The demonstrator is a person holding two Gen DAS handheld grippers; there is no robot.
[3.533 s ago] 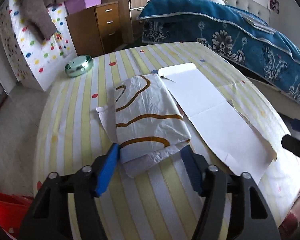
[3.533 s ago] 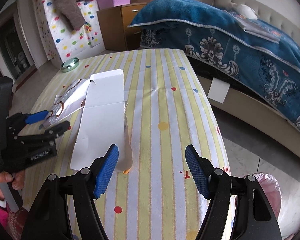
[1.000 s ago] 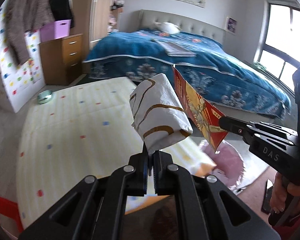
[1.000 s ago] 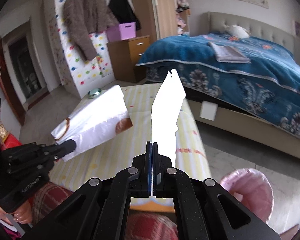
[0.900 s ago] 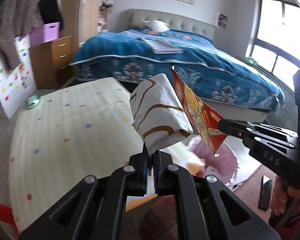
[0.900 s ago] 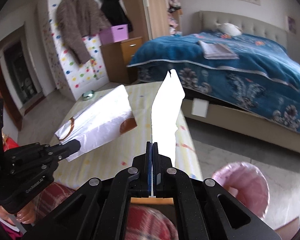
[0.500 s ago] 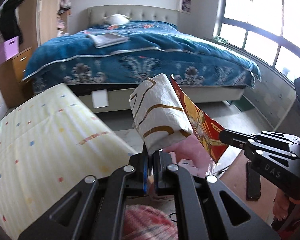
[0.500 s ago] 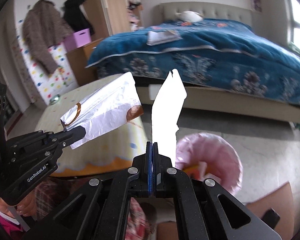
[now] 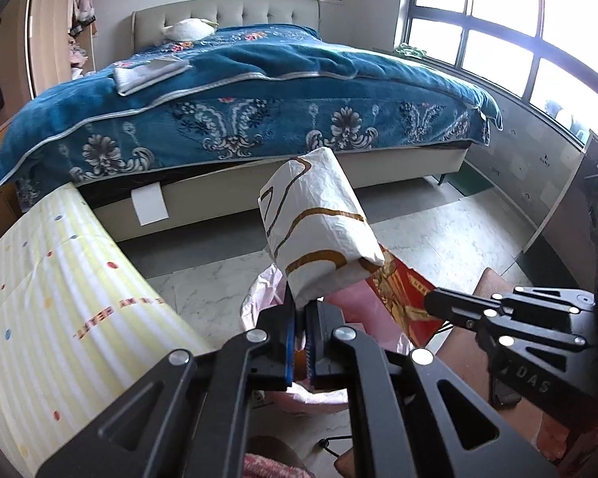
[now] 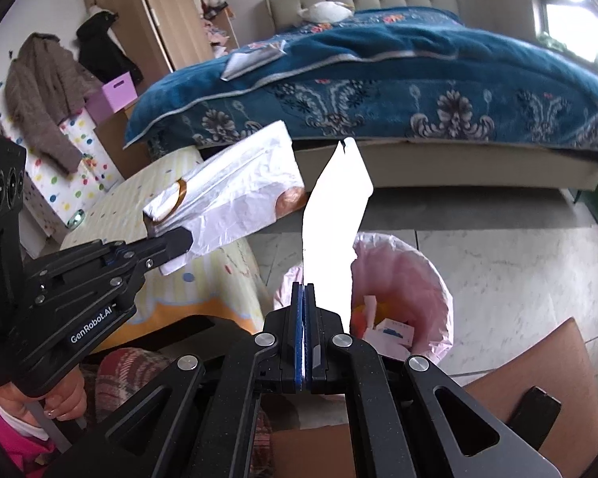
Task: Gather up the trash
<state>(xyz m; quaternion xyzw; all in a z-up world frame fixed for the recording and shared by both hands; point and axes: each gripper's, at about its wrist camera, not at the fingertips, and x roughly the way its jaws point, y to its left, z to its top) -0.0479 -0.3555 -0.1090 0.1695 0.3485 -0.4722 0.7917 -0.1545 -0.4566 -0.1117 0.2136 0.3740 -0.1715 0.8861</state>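
Note:
My left gripper is shut on a folded white bag with brown lines, held in the air above a bin lined with a pink bag. It also shows in the right wrist view. My right gripper is shut on a flat card, white on one side and red printed on the other. The card stands upright over the pink-lined bin, which holds several scraps.
The table with the yellow striped cloth is at the left. A bed with a blue cover stands behind. A brown cardboard piece lies on the tiled floor by the bin.
Both grippers, still holding the bag and card, have swung away from the table toward the pink-lined bin, which is now just below them.

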